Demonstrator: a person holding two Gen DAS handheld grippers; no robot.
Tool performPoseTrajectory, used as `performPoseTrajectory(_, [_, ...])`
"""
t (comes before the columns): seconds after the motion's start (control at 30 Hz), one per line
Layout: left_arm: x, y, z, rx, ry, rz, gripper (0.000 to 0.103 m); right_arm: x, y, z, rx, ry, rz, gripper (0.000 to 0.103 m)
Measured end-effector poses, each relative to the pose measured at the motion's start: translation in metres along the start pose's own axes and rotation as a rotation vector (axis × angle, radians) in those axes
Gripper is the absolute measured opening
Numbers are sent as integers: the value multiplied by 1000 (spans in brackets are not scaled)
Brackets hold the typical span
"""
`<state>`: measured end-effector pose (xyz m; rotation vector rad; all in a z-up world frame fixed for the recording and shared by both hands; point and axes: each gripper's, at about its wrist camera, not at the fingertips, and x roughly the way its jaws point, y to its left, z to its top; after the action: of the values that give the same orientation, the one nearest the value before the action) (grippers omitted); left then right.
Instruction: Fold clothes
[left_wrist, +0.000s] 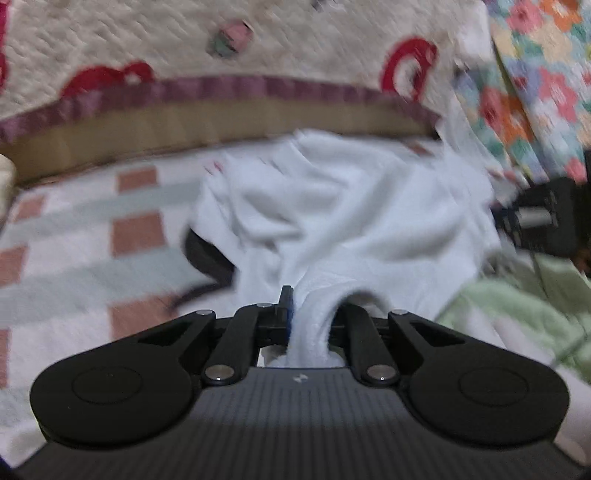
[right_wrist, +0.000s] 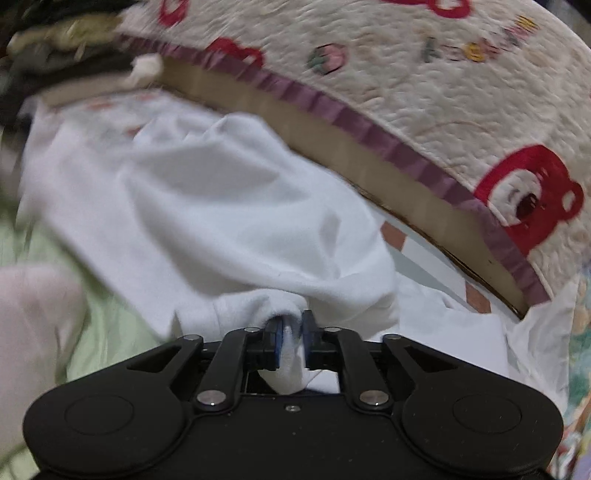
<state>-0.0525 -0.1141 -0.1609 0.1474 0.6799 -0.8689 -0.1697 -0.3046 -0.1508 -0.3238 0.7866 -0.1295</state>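
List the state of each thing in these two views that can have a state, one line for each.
Left claw: shut on the white cloth garment.
Right claw: shut on the white cloth garment.
White cloth garment: crumpled, not folded, gripped by both claws.
Checked pink and grey bed sheet: spread flat under the garment.
Cream quilted blanket with red bear prints: lies behind the garment.

Checkered bedsheet (left_wrist: 74, 236) — white garment (left_wrist: 332, 206) atop
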Motion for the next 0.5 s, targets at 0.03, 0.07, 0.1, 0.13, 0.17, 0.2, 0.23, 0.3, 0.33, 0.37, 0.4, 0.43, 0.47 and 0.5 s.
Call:
performPoseTrajectory(0.03, [-3,5,1,-39,-22,-7,8,3,2,-1,-15,14,2,38])
performPoseTrajectory(0.07, [-5,13,1,-92,-51,-34,8,6,4,-1,-29,29,4,42])
performPoseTrajectory(0.1, [-6,20,0,-142,-78,-60,9,9,6,-2,-44,43,6,42])
performPoseTrajectory(0.13, [-5,24,-1,-169,-98,-76,9,12,8,-3,-58,57,8,43])
performPoseTrajectory(0.17, [-1,27,-1,-178,-104,-82,9,15,11,-3,-73,72,11,43])
performPoseTrajectory(0.2, [4,28,-1,-180,-97,-88,9,18,12,-3,-84,82,13,43])
performPoseTrajectory(0.23, [10,30,0,-186,-87,-98,9,19,9,-2,-83,78,19,43])
performPoseTrajectory(0.3, [21,34,-2,-222,-40,-125,10,22,5,0,-81,70,30,55])
performPoseTrajectory(0.33, [28,36,-5,-246,-4,-144,12,23,3,2,-80,66,36,61])
performPoseTrajectory(0.37, [35,39,-8,-272,52,-165,15,24,1,3,-78,62,42,63])
performPoseTrajectory(0.4, [38,40,-11,-284,72,-166,15,26,-2,4,-77,58,47,63])
performPoseTrajectory(0.43, [40,40,-14,-293,91,-167,16,27,-4,6,-76,54,53,61])
performPoseTrajectory(0.47, [43,40,-14,-287,103,-173,18,28,-6,7,-75,50,58,53])
performPoseTrajectory(0.5, [44,39,-15,-283,111,-177,19,30,-8,8,-74,46,64,28])
